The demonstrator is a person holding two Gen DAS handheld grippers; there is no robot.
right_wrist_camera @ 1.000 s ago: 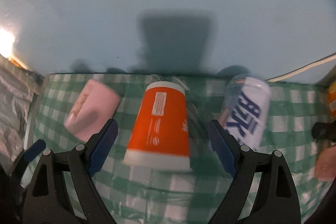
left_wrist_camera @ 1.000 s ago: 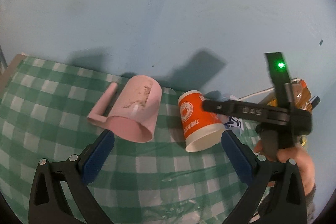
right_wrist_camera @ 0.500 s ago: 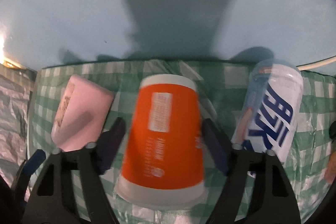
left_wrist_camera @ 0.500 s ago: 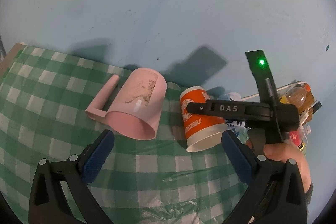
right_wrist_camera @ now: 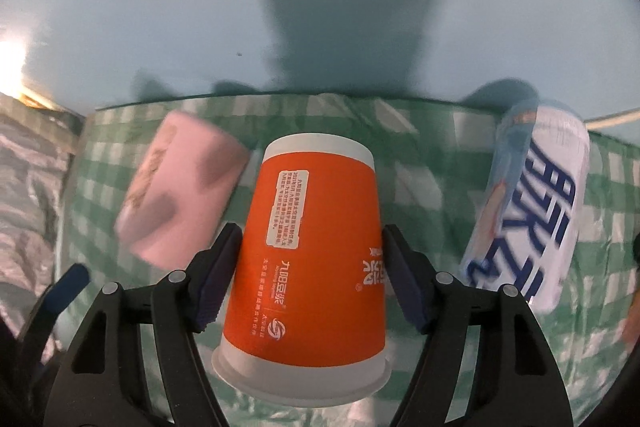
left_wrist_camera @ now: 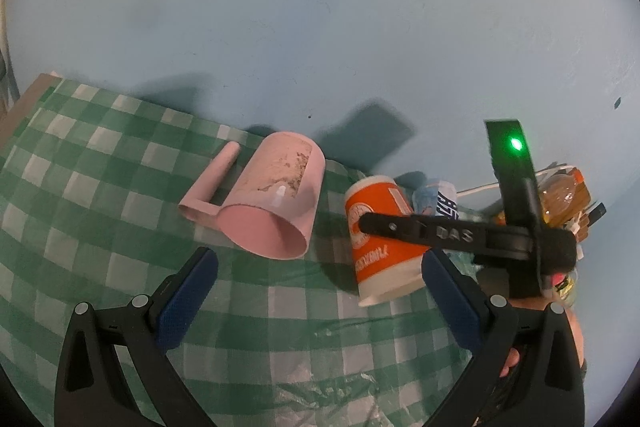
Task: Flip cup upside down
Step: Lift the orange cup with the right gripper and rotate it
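Note:
An orange paper cup with white rims lies on its side on the green checked cloth. Its wide mouth faces the right wrist camera. My right gripper has its blue pads against both sides of the cup. In the left wrist view the cup is at right, crossed by the right gripper's black finger. My left gripper is open and empty above the cloth, in front of the cups.
A pink mug with a handle lies on its side left of the orange cup. A white and blue can lies to the right. Bottles stand at the far right. A pale blue wall is behind.
My right gripper has moved forward around the orange cup and its fingers have closed in on the cup's sides. The left gripper has stayed about where it was.

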